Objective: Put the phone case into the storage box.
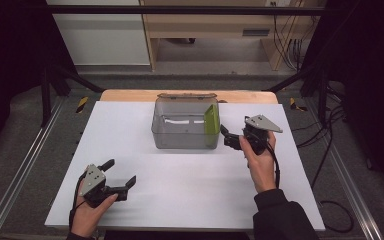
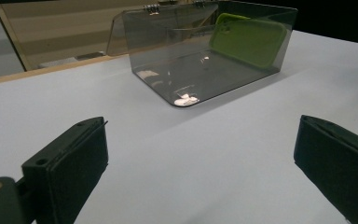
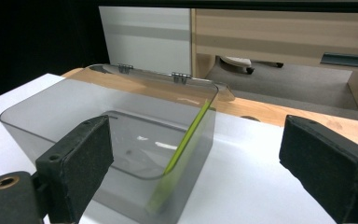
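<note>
1. The green case [image 1: 211, 122] stands on edge inside the clear box [image 1: 180, 137], leaning on its right wall, long side running front to back.
2. The box sits near the surface's [image 1: 180, 190] back edge.
3. The right gripper [image 1: 228, 137], spread wide, is just beside the box.
4. The left gripper [image 1: 122, 177], also wide, is near the front left corner with bare room around it.
</note>
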`<action>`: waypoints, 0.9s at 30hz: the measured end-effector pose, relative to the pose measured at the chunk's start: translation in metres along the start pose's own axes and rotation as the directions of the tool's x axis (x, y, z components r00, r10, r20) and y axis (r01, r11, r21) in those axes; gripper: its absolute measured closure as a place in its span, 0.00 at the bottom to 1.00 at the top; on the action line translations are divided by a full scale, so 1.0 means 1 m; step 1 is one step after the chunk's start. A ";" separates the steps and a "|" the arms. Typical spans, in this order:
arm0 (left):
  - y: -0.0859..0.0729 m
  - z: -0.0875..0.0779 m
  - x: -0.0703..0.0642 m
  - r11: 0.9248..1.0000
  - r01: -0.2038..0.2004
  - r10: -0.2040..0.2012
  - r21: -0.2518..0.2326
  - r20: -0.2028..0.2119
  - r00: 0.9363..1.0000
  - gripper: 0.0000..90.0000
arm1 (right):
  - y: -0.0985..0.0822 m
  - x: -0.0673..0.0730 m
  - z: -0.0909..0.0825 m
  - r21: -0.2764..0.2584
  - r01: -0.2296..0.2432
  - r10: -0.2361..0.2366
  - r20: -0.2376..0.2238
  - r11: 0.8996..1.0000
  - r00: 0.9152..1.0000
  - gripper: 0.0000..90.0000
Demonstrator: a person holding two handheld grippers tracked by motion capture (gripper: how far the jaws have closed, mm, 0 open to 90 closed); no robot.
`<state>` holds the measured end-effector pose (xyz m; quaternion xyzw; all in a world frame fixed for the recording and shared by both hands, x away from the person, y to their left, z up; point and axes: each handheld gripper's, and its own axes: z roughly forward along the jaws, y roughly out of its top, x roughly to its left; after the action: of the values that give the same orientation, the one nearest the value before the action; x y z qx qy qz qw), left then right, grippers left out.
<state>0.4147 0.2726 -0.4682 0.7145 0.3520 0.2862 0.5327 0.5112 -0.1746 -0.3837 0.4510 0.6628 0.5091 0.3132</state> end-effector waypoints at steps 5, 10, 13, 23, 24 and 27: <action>0.000 -0.001 0.003 1.000 0.009 -0.009 -0.002 -0.006 1.000 0.03 | -0.008 -0.006 -0.013 0.000 0.008 -0.008 -0.003 1.000 1.000 0.10; -0.001 -0.002 0.004 1.000 0.011 -0.011 0.001 -0.011 1.000 0.03 | -0.017 -0.010 -0.024 0.007 0.016 -0.016 -0.007 1.000 1.000 0.10; -0.001 -0.002 0.004 1.000 0.012 -0.012 0.002 -0.012 1.000 0.03 | -0.022 -0.014 -0.030 0.005 0.018 -0.018 -0.007 1.000 1.000 0.10; -0.002 -0.003 0.006 1.000 0.022 -0.022 -0.001 -0.014 1.000 0.03 | -0.034 -0.025 -0.046 0.011 0.009 -0.009 -0.007 1.000 1.000 0.08; -0.002 -0.003 0.007 1.000 0.023 -0.023 -0.003 -0.014 1.000 0.03 | -0.036 -0.026 -0.047 0.010 0.010 -0.010 -0.007 1.000 1.000 0.08; -0.002 -0.003 0.008 1.000 0.028 -0.028 -0.008 -0.013 1.000 0.02 | -0.040 -0.028 -0.051 0.017 0.006 -0.006 -0.025 1.000 1.000 0.07</action>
<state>0.4162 0.2811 -0.4688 0.7055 0.3644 0.2845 0.5371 0.4666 -0.2228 -0.4087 0.4451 0.6724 0.5082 0.3024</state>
